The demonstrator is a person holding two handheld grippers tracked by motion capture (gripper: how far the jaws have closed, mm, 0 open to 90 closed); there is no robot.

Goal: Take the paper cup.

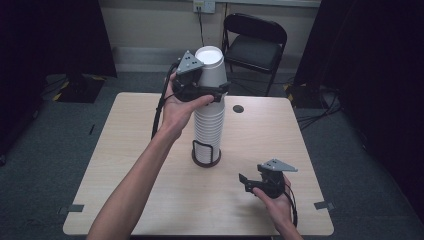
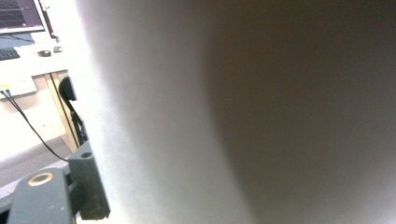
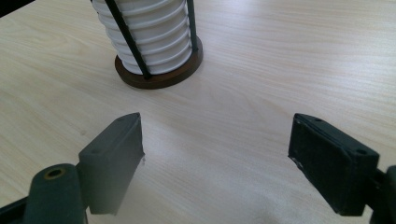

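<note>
Your left gripper grips the top white paper cup of the stack; your right gripper rests spread on the table.

The pale wooden square table [image 1: 150, 165] carries a tall stack of white paper cups [image 1: 208, 125] standing upright in a round dark-brown holder with black wire uprights [image 1: 206, 155], about mid-table. Behind the stack, off the table, stands a black folding chair [image 1: 254, 42]. Your left gripper [image 1: 216, 93] sits at the upper part of that stack, its jaws pinching the top white paper cup [image 1: 211, 67], which sits slightly tilted; the cup wall lies right against the jaw in the left gripper view [image 2: 233, 112]. Your right gripper [image 1: 252, 181] lies near the stack's base on the near right side, jaws wide apart, nothing between them, pointing toward the holder [image 3: 159, 74].
</note>
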